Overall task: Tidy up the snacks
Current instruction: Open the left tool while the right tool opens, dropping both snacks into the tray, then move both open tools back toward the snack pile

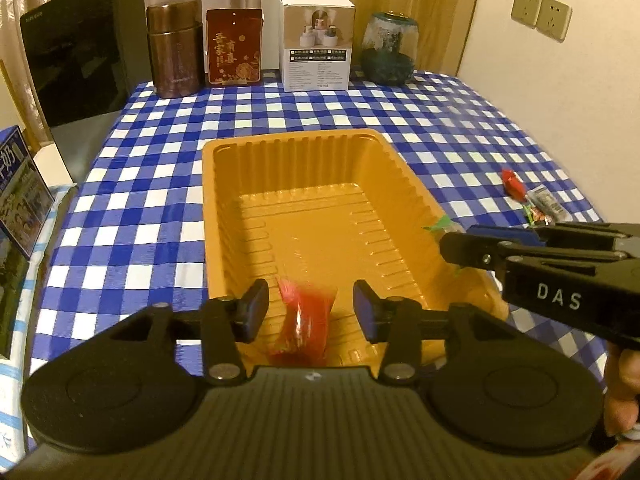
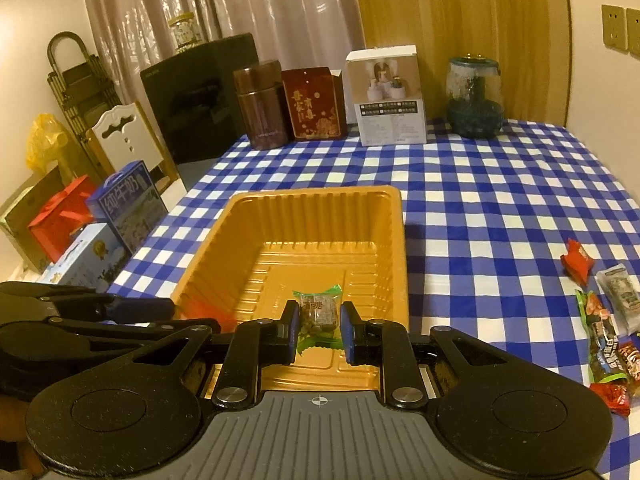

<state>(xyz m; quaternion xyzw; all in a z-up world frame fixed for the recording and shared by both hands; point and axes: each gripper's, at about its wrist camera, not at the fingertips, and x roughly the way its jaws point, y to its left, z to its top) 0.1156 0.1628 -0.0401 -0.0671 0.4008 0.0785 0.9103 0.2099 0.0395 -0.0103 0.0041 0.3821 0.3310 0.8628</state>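
- Left gripper [image 1: 310, 312], lower centre, jaws wide apart around a blurred red snack [image 1: 306, 320] over the orange tray [image 1: 224, 216].
- Right gripper [image 2: 319, 330] pinches a green-edged candy [image 2: 318, 316] above the tray.
- Loose snacks [image 2: 604, 320] lie at right; tins and boxes [image 2: 386, 96] stand along the top.

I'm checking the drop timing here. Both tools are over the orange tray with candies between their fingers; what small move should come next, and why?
Probably open the right tool to release the green candy. It already hangs over the tray, while the left tool stands open and its blurred red candy looks to be dropping in. More snacks wait on the cloth.
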